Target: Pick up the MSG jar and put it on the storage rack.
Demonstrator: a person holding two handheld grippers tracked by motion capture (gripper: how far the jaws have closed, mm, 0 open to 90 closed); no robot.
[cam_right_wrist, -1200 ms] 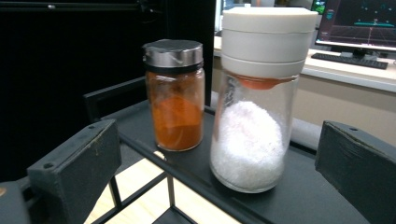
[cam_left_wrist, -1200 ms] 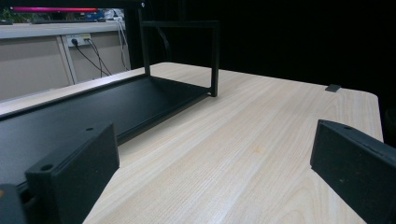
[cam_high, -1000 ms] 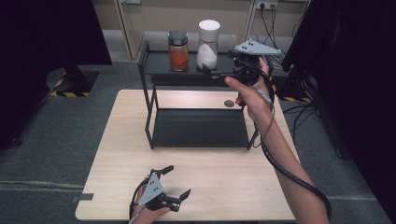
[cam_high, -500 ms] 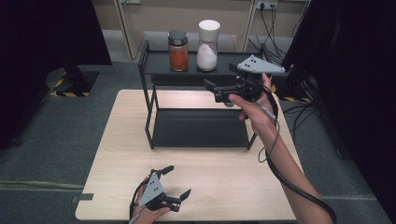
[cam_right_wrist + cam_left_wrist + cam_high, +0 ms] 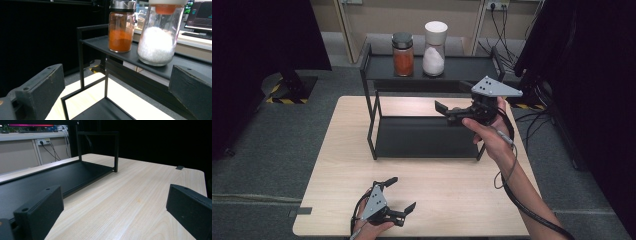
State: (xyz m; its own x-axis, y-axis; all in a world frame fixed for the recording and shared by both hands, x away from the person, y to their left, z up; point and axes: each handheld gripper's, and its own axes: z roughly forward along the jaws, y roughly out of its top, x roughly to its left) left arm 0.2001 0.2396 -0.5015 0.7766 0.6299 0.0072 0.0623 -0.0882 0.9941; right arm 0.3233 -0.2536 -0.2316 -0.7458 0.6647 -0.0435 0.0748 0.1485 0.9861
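Black steel rack [image 5: 427, 137], two tiers, stands on pale wood table [image 5: 452, 195]. On its top tier, ahead of and above the right gripper [image 5: 447, 111]: jar of orange powder [image 5: 402, 54], and touching or just beside it, on the side nearer that gripper, a jar of white grains [image 5: 434, 48] with a white cap. Both upright, set toward the shelf's front lip, so reachable from the person's side.

Right gripper: jaws spread wide, holding nothing, raised level over the lower tier and aimed toward the jars. In the right gripper view, white jar [image 5: 158, 35] sits nearer the right jaw, orange jar [image 5: 120, 26] about centre. Judged: lined up for a grasp, jaws pre-opened to clear a jar's girth.

Left gripper [image 5: 404, 195]: low over the table's near edge, spread, empty; the rack well ahead of it. Likely parked out of the way.
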